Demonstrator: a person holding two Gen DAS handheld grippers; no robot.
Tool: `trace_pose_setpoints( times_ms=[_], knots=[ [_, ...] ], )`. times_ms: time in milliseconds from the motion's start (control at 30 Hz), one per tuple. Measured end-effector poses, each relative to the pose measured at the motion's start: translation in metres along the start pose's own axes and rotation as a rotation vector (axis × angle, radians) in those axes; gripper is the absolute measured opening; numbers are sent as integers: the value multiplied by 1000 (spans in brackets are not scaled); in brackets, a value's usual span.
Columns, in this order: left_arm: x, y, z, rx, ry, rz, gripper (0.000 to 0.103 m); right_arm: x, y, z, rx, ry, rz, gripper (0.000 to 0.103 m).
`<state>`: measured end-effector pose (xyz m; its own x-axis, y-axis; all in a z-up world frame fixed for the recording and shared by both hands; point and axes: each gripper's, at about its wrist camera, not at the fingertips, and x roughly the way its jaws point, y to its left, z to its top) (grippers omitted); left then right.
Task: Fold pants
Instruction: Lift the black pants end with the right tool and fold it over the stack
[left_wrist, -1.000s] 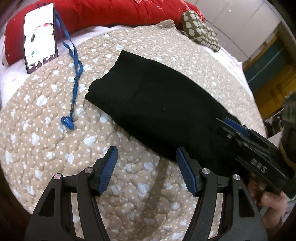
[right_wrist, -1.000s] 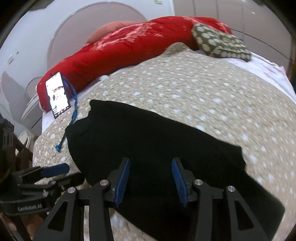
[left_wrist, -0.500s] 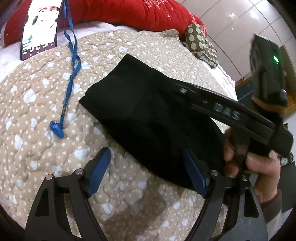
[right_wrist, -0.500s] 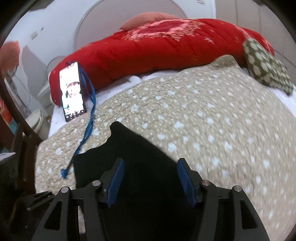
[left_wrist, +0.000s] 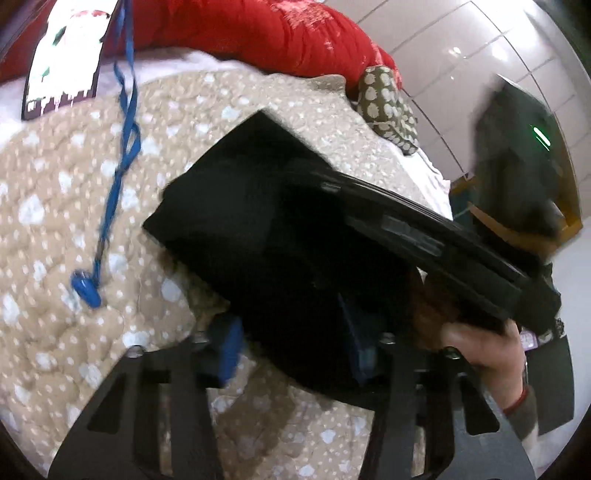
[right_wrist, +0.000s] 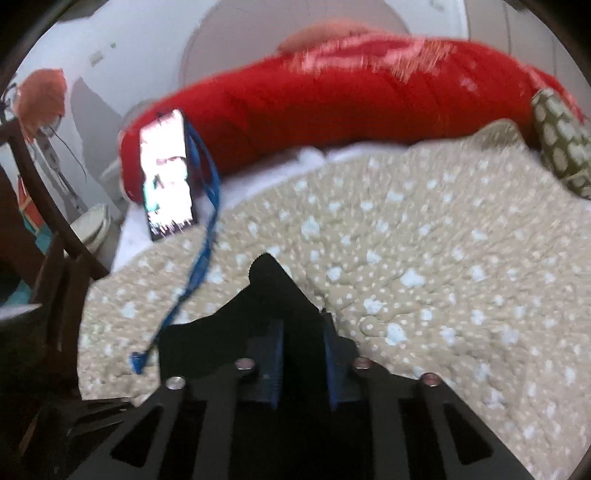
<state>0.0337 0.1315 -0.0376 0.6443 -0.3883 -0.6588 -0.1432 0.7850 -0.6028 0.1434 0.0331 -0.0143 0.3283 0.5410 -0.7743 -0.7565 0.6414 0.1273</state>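
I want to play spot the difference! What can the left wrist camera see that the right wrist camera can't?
Only the left wrist view shows the person's hand holding the right gripper, seen from outside, plus shiny white wall tiles.

Only the right wrist view shows the white headboard and a dark wooden chair.

Both show the black pants, beige dotted quilt, red bedding, phone, blue lanyard and spotted green pillow.

Pants (left_wrist: 258, 236): one pair, plain black, soft fabric, no visible markings. Folded into a flat, roughly rectangular stack with squared corners. Lies on the beige dotted quilt (left_wrist: 74, 332), diagonal across it, far corner toward the red pillow (left_wrist: 258, 33). Near edge appears raised off the quilt; blur hides detail.
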Motion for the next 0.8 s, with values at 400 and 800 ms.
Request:
trace_pose_setpoints(
  times_ms=[400,800],
  knots=[
    [-11,-167,-97,658,-12,-108,36,-231,-57,-123,335,-464,-139,12],
    [0,-180,-104,804,76,-48,36,-283,-106,-269,770,-433,-301,62]
  ],
)
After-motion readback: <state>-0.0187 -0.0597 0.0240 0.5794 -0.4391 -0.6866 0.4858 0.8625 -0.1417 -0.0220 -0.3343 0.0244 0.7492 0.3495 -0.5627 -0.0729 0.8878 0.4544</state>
